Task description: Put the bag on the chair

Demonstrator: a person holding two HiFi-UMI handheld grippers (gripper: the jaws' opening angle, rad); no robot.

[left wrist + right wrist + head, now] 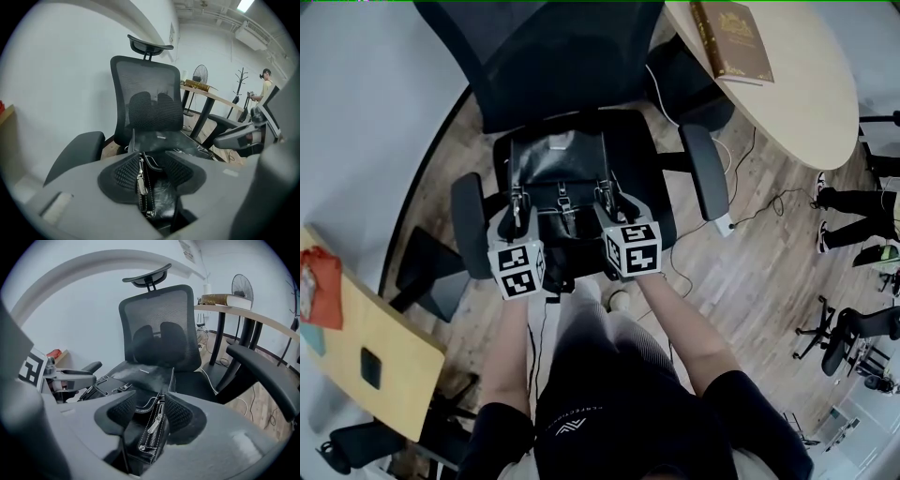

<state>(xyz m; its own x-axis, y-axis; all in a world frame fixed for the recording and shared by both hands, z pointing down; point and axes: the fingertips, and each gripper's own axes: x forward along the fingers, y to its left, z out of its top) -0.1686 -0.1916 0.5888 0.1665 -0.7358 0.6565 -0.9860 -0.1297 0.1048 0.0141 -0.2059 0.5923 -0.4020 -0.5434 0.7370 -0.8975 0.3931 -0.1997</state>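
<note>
**Bag on the chair seat, both grippers open over its near edge**

Head view: You are standing over the black office chair (661, 155) with the black leather bag (558, 178) lying on its seat, between the two armrests. You are holding the left gripper (517, 204) and the right gripper (614, 201) side by side at the bag's near edge. The bag's inside is not showing. A book (731, 39) is lying on the round table (806, 103) beyond the chair.

Left gripper view: Your left gripper (152, 171) is holding its jaws wide apart. The bag's zipped edge (140, 185) is standing in the gap, close to the left pad, with nothing clamping it. The chair's mesh back (150, 103) is rising just behind.

Right gripper view: Your right gripper (149, 411) is likewise holding its jaws fully apart, gripping nothing. The bag's zip (152, 430) is running up between the pads, and the rest of the bag (140, 373) is lying flat on the seat.
</note>
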